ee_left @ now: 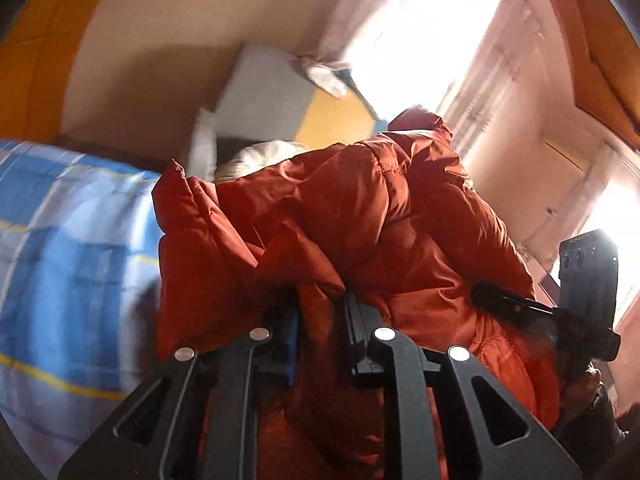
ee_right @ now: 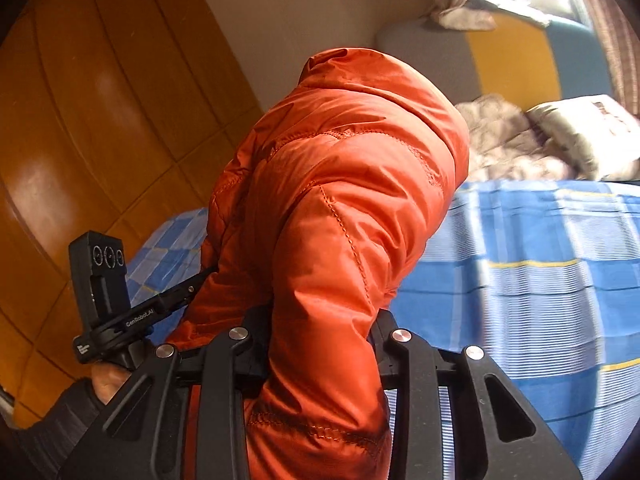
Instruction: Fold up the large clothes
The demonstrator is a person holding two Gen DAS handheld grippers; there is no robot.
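Note:
A puffy orange jacket (ee_left: pixel 360 216) hangs bunched in the air above the bed. In the left wrist view my left gripper (ee_left: pixel 320 320) is shut on a fold of its fabric, which fills the gap between the fingers. The right gripper (ee_left: pixel 480 296) bites into the jacket's right side, a hand below it. In the right wrist view the jacket (ee_right: pixel 340 184) rises as a padded hump, and my right gripper (ee_right: pixel 320 336) is shut on a thick roll of it. The left gripper (ee_right: pixel 200 280) pinches the jacket's left edge, held by a hand (ee_right: pixel 108 384) in a dark sleeve.
A bed with a blue checked sheet (ee_right: pixel 520 280) lies under the jacket, also seen as the sheet (ee_left: pixel 60 240) on the left. A rumpled blanket (ee_right: pixel 508 148) and pillow (ee_right: pixel 592 132) sit by the grey, yellow and blue headboard (ee_right: pixel 516 60). Wooden wardrobe doors (ee_right: pixel 80 120) stand left; a bright window (ee_left: pixel 420 32) is behind.

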